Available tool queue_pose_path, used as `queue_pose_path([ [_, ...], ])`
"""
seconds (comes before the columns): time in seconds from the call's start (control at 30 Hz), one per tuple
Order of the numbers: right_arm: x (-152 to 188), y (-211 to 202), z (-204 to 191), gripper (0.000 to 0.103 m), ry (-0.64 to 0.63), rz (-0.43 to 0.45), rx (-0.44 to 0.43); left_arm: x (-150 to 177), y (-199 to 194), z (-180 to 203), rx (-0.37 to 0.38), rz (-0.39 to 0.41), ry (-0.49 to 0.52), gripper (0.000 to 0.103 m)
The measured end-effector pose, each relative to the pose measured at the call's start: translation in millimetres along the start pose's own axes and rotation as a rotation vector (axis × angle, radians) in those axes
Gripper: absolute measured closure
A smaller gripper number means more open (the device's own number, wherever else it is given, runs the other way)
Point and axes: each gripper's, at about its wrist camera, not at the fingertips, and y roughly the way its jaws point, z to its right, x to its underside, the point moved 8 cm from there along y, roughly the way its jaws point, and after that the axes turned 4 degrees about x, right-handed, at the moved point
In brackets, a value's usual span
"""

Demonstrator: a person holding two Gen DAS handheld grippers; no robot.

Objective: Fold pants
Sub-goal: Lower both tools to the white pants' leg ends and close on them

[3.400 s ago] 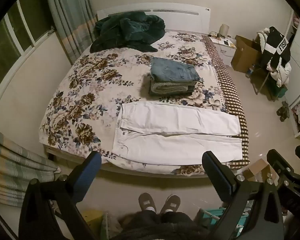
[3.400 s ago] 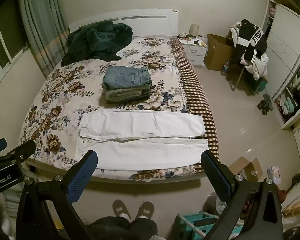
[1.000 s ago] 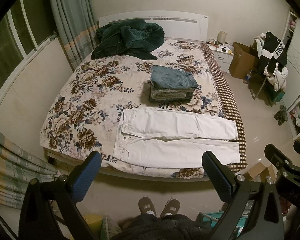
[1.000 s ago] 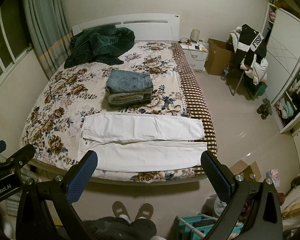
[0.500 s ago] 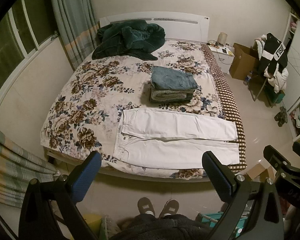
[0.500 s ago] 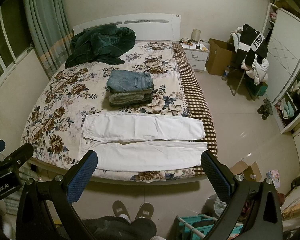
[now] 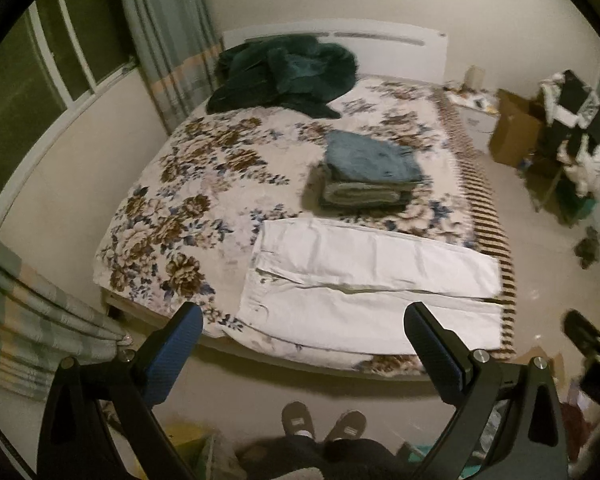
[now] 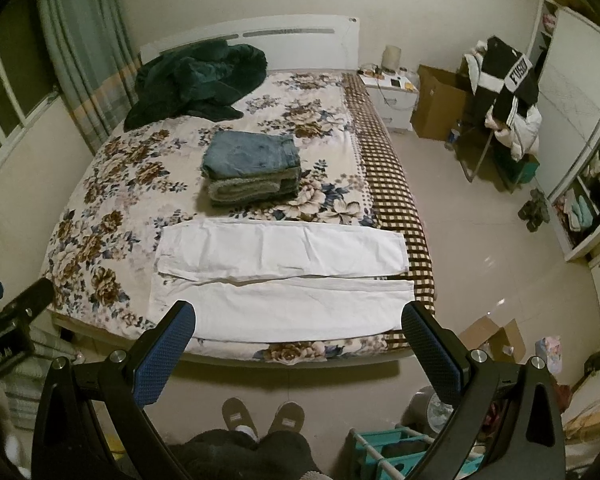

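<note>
White pants [image 7: 364, 280] [image 8: 276, 272] lie flat along the near edge of the floral bed [image 7: 188, 200] [image 8: 100, 208], waist to the left, both legs stretched to the right. My left gripper [image 7: 303, 322] hangs open, well back from the bed and above the floor, holding nothing. My right gripper [image 8: 300, 320] is open too, at a similar distance from the pants. Both sets of blue-padded fingers frame the pants from afar.
A stack of folded clothes [image 7: 368, 176] [image 8: 252, 168] sits mid-bed behind the pants. A dark green blanket [image 8: 196, 80] is heaped at the headboard. Curtains [image 7: 28, 320] hang left. A person's slippered feet [image 8: 260, 412] stand on the floor. A nightstand, box and clothes-laden chair [image 8: 508, 96] stand right.
Both grippers have drifted slightly; the left wrist view has swung a little rightward and is motion-blurred. The pants and the stack have not moved. Both grippers stay open.
</note>
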Motion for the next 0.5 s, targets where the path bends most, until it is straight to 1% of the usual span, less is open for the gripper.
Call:
queue_pose_path([
  [0.07, -6.9, 39.6, 13.9, 0.000, 0.023, -0.021, -0.003, -10.8, 31.5, -0.4, -0.051, -0.010, -0.010, 0.000],
  [0.1, -8.7, 49.6, 18.1, 0.000, 0.032, -0.029, 0.000, -15.1, 46.2, -0.7, -0.066, -0.022, -0.016, 0.000],
  [0.2, -17.0, 104.9, 35.2, 0.000, 0.071, -0.077, 0.015, -20.5, 94.8, -5.6, -0.106, -0.078, -0.037, 0.000],
  [0.23, -18.1, 128.6, 43.9, 0.000, 0.093, -0.099, 0.029, -22.6, 115.1, -6.5, -0.102, -0.114, -0.052, 0.000],
  [0.27, -19.9, 150.6, 49.0, 0.000, 0.111, -0.123, 0.029, -26.0, 140.0, -9.1, -0.107, -0.152, -0.071, 0.000],
  [0.3, -22.1, 174.3, 54.9, 0.000, 0.130, -0.147, 0.028, -23.8, 153.6, -13.1, -0.119, -0.174, -0.083, 0.000],
  [0.4, -24.4, 244.1, 70.9, 0.000, 0.202, -0.231, 0.019, -28.2, 222.1, -22.6, -0.111, -0.293, -0.154, 0.000],
  [0.47, -26.6, 302.0, 81.7, 0.000, 0.271, -0.303, 0.006, -35.5, 277.0, -29.5, -0.111, -0.371, -0.202, 0.000],
  [0.5, -27.7, 330.3, 87.3, 0.000, 0.303, -0.332, -0.005, -35.4, 294.9, -31.4, -0.115, -0.397, -0.220, 0.000],
])
